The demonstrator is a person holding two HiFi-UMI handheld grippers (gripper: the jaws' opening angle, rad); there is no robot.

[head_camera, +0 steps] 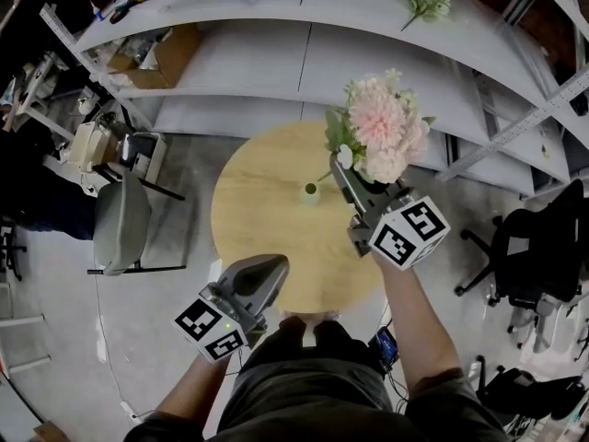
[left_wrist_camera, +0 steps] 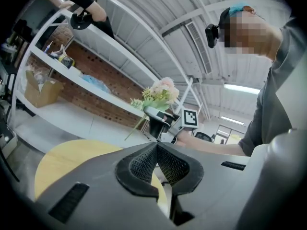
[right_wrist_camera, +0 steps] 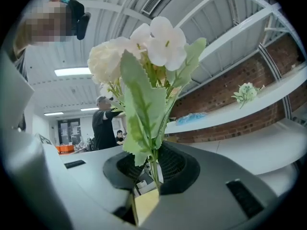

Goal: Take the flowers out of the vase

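Right tool pinches flowers low on thin stems; light, floppy, top-heavy, so I hold stems, never blooms; left tool closed, empty.

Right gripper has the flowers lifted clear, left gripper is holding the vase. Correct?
No: the left gripper holds nothing. The left gripper view shows its fingers closed, empty; the vase stands alone on the table. The right gripper does have the flowers lifted clear.

grey left gripper, right gripper, black-white marker cubes, dark sleeves
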